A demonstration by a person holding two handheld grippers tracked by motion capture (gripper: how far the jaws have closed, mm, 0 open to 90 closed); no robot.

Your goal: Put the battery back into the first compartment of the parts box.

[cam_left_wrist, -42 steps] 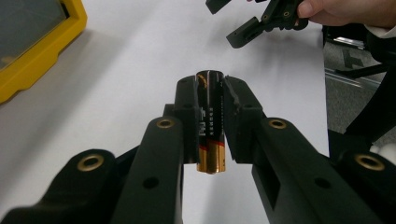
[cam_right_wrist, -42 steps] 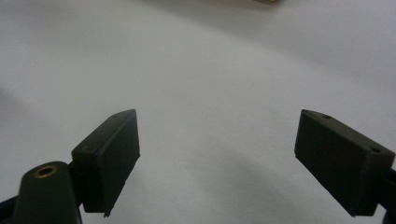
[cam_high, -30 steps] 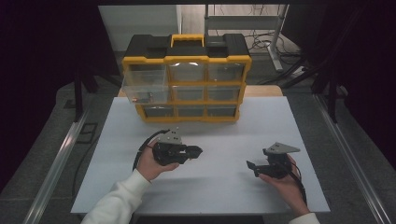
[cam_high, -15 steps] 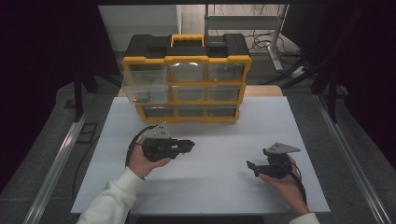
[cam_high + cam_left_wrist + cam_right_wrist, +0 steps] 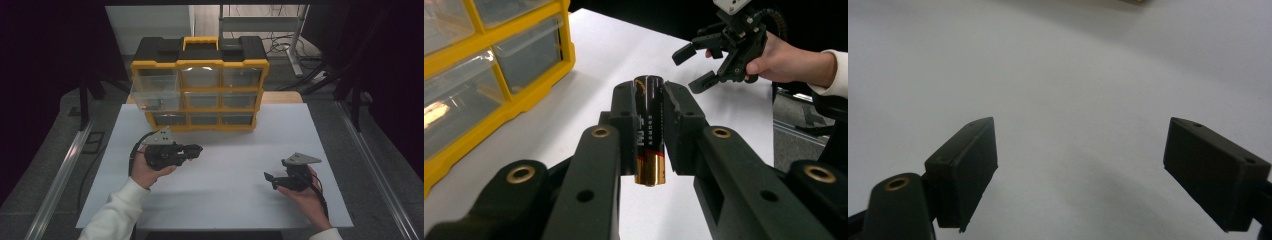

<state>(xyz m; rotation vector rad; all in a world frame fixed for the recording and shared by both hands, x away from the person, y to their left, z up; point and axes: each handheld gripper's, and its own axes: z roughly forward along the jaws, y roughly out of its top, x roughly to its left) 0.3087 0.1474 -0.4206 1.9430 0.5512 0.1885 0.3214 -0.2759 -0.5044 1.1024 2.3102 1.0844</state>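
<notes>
My left gripper [image 5: 196, 149] is shut on a black and gold battery [image 5: 650, 150], which stands upright between the two pads [image 5: 624, 120]. The gripper hovers over the white mat, just in front of a yellow and black drawer cabinet [image 5: 200, 85], with its jaws pointing right. The cabinet's upper left drawer [image 5: 155, 91] is pulled out. My right gripper [image 5: 270, 180] is held low at the right of the mat with its jaws wide open and nothing between them. The left gripper view shows the right gripper [image 5: 694, 67] farther off, in a hand.
The white mat [image 5: 225, 205] covers the table from the cabinet to the near edge. Metal rails [image 5: 60, 170] run along both sides of the table. Cables and a stand [image 5: 295, 45] lie on the floor behind the cabinet.
The left gripper has moved left and a little farther from me with the battery, toward the cabinet's left side. The right gripper has stayed where it was.
</notes>
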